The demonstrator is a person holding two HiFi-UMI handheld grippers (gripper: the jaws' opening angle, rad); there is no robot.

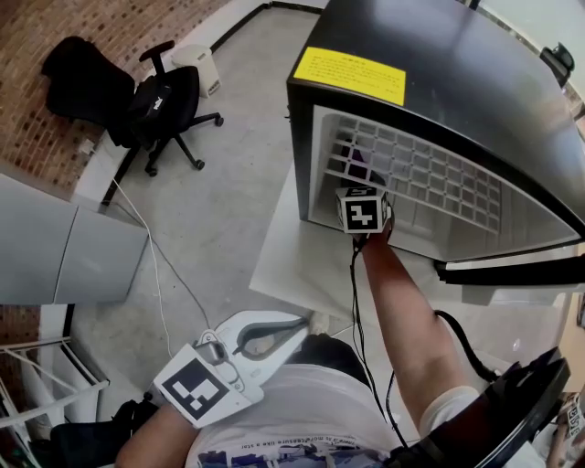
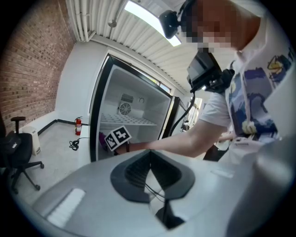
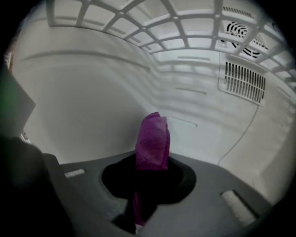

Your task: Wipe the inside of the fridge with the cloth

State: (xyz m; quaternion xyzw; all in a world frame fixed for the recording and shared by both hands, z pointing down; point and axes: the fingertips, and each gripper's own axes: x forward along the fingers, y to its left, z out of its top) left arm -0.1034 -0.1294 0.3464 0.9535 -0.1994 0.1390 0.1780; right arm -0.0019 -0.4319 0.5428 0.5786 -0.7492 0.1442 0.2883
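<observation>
The black fridge [image 1: 439, 73] fills the upper right of the head view. Its door is open, showing a white interior, and a yellow label [image 1: 349, 75] sits on its top. The person's right arm reaches in from the lower middle of the frame. The right gripper [image 1: 359, 210] is inside the compartment, under the white grid shelf [image 1: 430, 178].

In the right gripper view, the right gripper [image 3: 150, 162] has its jaws clamped on a purple cloth [image 3: 152, 141]. The cloth stands up as a folded wad beyond the jaw tips, in front of the white inner wall. Whether it touches the wall cannot be told. A slotted vent [image 3: 245, 81] is at the upper right of that view.

The left gripper [image 1: 297, 327] is at the lower left of the head view, close to the person's body and well apart from the fridge. In the left gripper view, its [image 2: 149, 153] jaws meet with nothing between them.

An office chair [image 1: 164, 101] stands at the upper left, near a brick wall [image 1: 137, 23].
</observation>
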